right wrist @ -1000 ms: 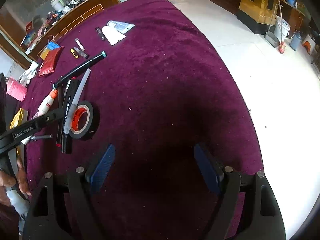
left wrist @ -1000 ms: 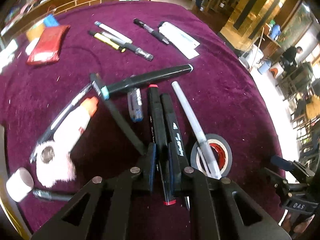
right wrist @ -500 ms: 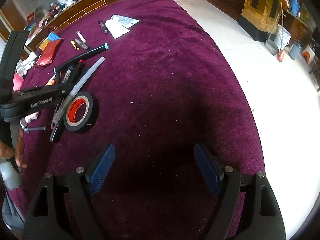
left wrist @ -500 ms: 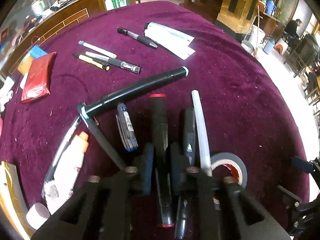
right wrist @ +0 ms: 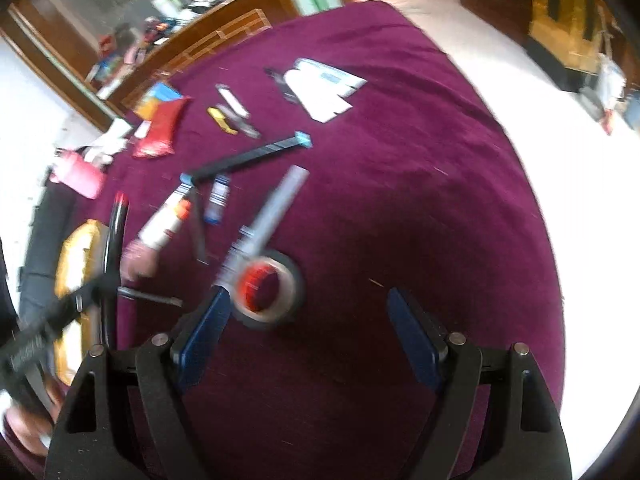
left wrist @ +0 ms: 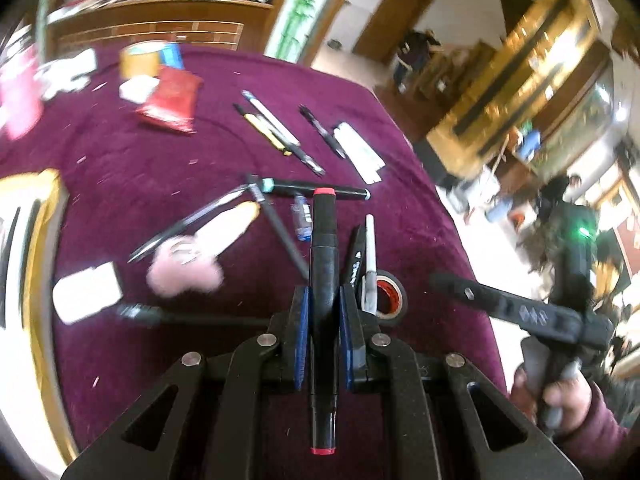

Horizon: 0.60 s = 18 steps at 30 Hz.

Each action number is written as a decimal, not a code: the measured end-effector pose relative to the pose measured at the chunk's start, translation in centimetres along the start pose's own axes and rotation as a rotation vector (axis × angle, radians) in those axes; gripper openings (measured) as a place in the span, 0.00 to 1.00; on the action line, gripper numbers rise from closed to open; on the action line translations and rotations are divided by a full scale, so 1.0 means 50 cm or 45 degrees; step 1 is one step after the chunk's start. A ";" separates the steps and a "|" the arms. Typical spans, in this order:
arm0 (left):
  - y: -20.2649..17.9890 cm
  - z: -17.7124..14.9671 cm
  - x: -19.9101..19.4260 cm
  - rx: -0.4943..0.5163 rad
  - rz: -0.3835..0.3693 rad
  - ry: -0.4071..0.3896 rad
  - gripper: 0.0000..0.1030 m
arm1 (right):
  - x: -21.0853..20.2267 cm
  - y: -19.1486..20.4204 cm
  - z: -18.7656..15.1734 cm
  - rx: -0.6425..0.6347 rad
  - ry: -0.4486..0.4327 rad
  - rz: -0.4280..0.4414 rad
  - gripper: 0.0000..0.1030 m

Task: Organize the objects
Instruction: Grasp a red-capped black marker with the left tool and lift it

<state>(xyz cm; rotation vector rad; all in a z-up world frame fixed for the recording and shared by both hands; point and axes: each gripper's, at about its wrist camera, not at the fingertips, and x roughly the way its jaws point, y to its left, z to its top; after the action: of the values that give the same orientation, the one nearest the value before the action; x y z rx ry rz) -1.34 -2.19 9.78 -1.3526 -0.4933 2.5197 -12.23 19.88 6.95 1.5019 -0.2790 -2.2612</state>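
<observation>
Now black marker (left wrist: 325,280) clamped in left gripper (left wrist: 324,312)

Desk (left wrist: 400,208): deep purple-red pile cloth, flecked with pale lint.
Marker (left wrist: 325,264), centre of the left wrist frame: black barrel, red at both ends.
Left tongs (left wrist: 324,344): black arms, blue pads.
Right tongs (right wrist: 308,344): black, blue pads.
Tape roll (right wrist: 268,290): black outside, red core.
Long marker (left wrist: 320,189): black, teal end cap.
Pouch (left wrist: 170,102), upper left: red.
Pen (left wrist: 370,260): white.
Glue bottle (right wrist: 166,220): white, orange cap.
</observation>
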 end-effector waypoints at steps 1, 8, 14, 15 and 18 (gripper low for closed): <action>0.008 -0.004 -0.014 -0.015 0.001 -0.012 0.11 | 0.007 0.012 0.005 -0.019 0.012 0.016 0.79; 0.071 -0.053 -0.080 -0.095 0.026 -0.073 0.11 | 0.034 0.082 -0.030 -0.332 0.051 -0.128 0.79; 0.121 -0.080 -0.104 -0.177 0.038 -0.084 0.11 | 0.045 0.120 0.068 -0.293 -0.040 -0.096 0.79; 0.124 -0.084 -0.110 -0.176 0.042 -0.088 0.11 | 0.057 0.129 0.094 -0.278 -0.034 -0.091 0.79; 0.135 -0.096 -0.127 -0.184 0.045 -0.097 0.11 | 0.107 0.125 0.155 -0.093 0.057 0.051 0.79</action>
<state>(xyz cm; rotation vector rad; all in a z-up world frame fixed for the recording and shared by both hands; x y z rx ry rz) 5.80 -9.80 9.38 -1.3283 -0.6846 2.6167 -19.71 11.48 8.00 1.4947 -0.2092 -2.1795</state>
